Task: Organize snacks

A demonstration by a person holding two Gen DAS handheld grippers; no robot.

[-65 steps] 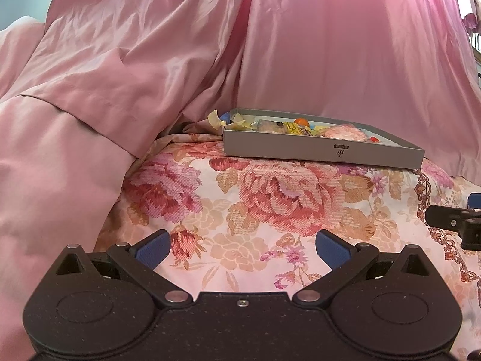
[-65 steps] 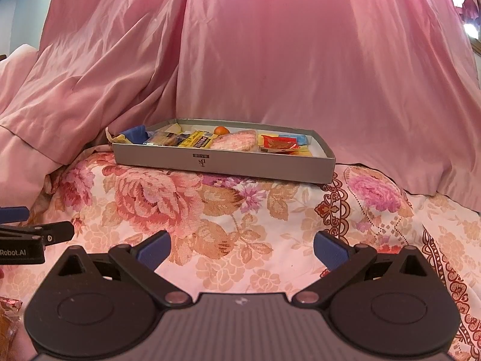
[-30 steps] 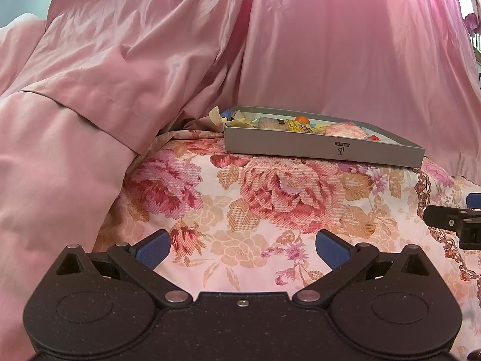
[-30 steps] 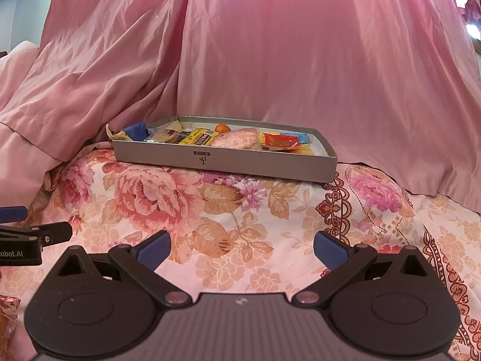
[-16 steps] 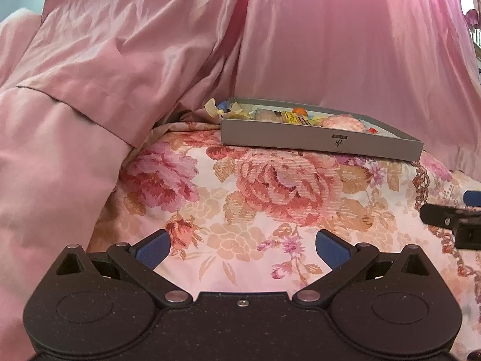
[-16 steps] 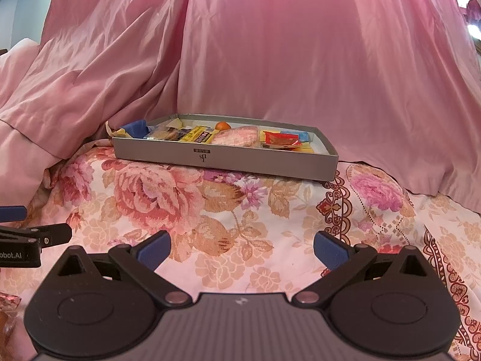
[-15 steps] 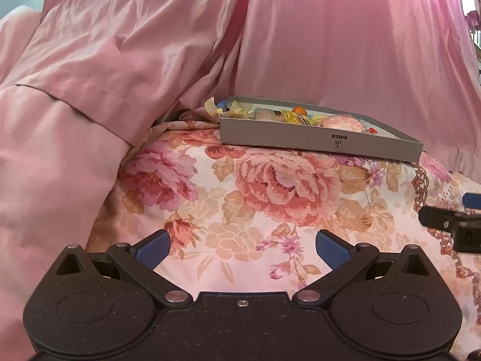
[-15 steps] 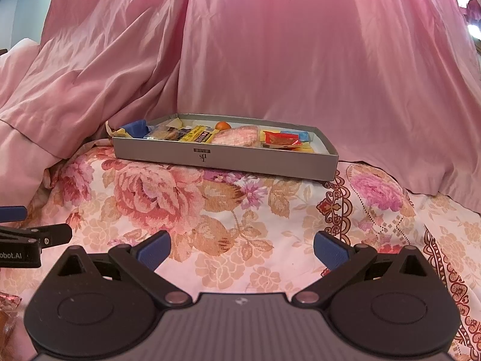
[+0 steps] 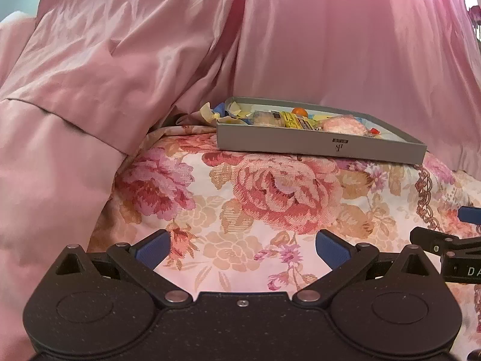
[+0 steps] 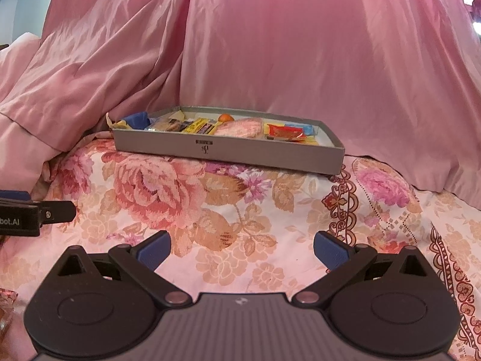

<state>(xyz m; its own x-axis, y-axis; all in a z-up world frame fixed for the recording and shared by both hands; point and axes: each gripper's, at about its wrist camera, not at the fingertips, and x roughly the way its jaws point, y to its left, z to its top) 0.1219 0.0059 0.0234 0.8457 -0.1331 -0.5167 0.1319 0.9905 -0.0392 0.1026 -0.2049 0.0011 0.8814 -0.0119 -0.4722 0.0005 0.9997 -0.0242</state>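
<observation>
Grippers left [image 9: 242, 245] and right [image 10: 242, 246] both wide, empty, well short of tray [image 10: 228, 152]. Approach low, clear the near wall, pick one snack.

In the right wrist view the left gripper [image 10: 45, 214] bears white letters "bot.AI", cut off at the edge. In the left wrist view the right gripper [image 9: 445, 242] shows "DA". The box [image 10: 228, 149] wall carries a small dark logo, too small to read.

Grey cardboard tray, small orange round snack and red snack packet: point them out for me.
grey cardboard tray [image 10: 228, 150]: right wrist view, front wall.
small orange round snack [image 10: 225, 118]: right wrist view, its top.
red snack packet [image 10: 281, 131]: right wrist view, packet face.
</observation>
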